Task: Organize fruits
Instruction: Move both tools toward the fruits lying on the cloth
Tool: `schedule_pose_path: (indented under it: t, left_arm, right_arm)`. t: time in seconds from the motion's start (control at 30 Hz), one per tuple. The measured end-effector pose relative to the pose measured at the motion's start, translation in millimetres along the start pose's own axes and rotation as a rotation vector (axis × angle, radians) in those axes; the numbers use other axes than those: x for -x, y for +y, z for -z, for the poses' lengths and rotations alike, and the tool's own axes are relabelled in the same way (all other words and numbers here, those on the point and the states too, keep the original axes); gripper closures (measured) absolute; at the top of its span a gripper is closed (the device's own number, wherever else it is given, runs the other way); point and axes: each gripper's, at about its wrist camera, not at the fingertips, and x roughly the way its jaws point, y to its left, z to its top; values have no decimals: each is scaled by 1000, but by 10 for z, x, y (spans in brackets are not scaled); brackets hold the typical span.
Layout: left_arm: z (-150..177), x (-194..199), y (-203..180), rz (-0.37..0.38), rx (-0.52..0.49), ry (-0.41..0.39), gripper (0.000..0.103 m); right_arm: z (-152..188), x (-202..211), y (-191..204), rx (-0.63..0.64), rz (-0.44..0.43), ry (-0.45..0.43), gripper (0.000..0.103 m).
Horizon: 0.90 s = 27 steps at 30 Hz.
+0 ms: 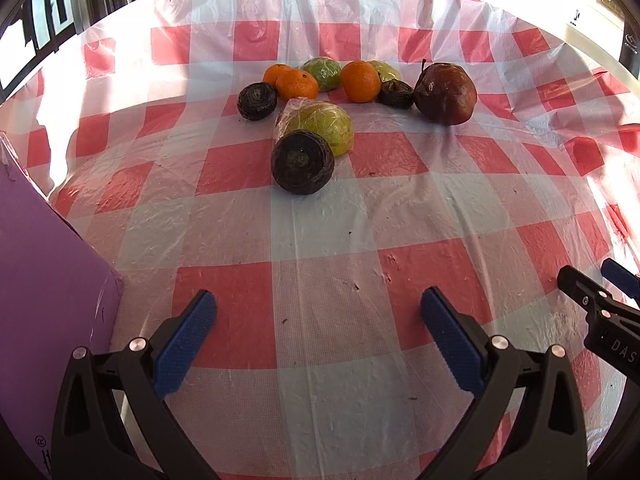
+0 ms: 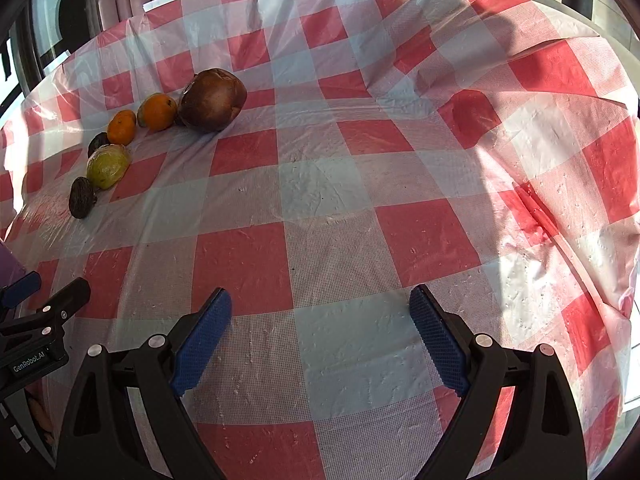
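Observation:
A cluster of fruit lies mid-table in the left wrist view: a dark wrinkled fruit [image 1: 302, 161] nearest, a plastic-wrapped green fruit [image 1: 320, 123] behind it, three oranges [image 1: 361, 81], two more wrapped green fruits [image 1: 322, 73], two more small dark fruits [image 1: 257, 101] and a large brown-red fruit [image 1: 446, 93]. My left gripper [image 1: 318, 306] is open, well short of the fruit, nothing between its fingers. The right wrist view shows the same fruits at far left, led by the brown-red fruit [image 2: 212, 99]. My right gripper [image 2: 320, 306] is open over bare cloth.
A red-and-white checked plastic cloth [image 1: 360, 240] covers the round table. A purple box [image 1: 44, 300] stands at the left edge beside my left gripper. The right gripper's tip [image 1: 592, 300] shows at the right of the left wrist view. Cloth folds [image 2: 536, 208] rise at right.

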Motion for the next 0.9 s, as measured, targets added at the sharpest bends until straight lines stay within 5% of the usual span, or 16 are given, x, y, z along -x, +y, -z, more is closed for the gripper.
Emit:
schedule_pose_path:
  t: [0.9]
  left_arm:
    - [9,4,5,-1,1,3,1]
  right_arm:
    - [-13,-8,-26,3,-3,1,16]
